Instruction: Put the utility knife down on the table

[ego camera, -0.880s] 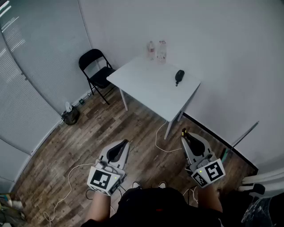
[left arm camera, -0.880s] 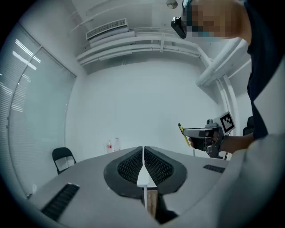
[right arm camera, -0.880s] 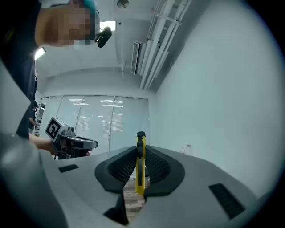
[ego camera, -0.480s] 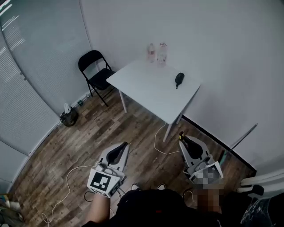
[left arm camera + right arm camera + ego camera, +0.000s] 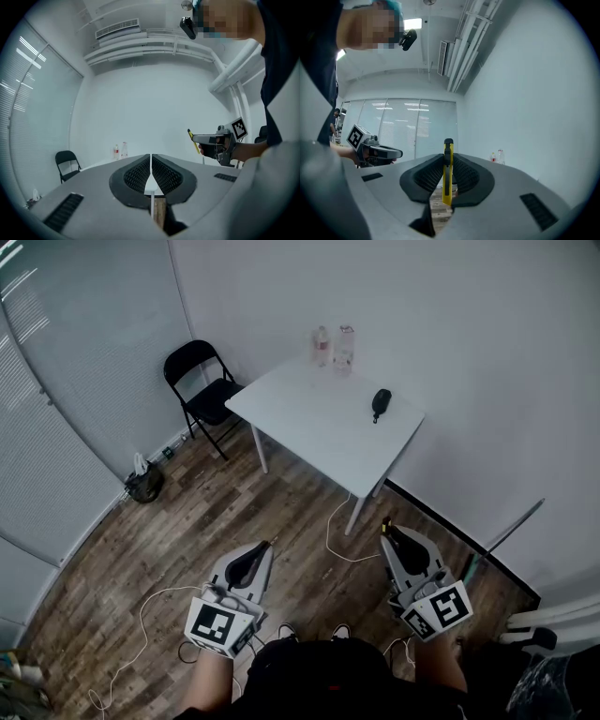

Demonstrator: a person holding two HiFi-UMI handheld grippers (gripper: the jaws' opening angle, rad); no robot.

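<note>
A yellow utility knife (image 5: 447, 171) stands upright between the jaws of my right gripper (image 5: 448, 165), which is shut on it. In the head view the right gripper (image 5: 389, 532) hangs over the wood floor, short of the white table (image 5: 319, 432), with the knife's tip (image 5: 385, 521) poking out. My left gripper (image 5: 262, 550) is also over the floor, lower left of the table, and its jaws are shut with nothing between them (image 5: 151, 165). The left gripper view shows the right gripper and knife (image 5: 191, 139) from the side.
On the table lie a small black object (image 5: 379, 402) and two bottles (image 5: 333, 346) at the far edge by the wall. A black folding chair (image 5: 199, 390) stands left of the table. Cables (image 5: 337, 538) trail over the floor, and a bin (image 5: 146, 487) sits by the blinds.
Both grippers have stayed at nearly the same place over the floor. The view has shifted slightly; the knife remains held in the right gripper.
</note>
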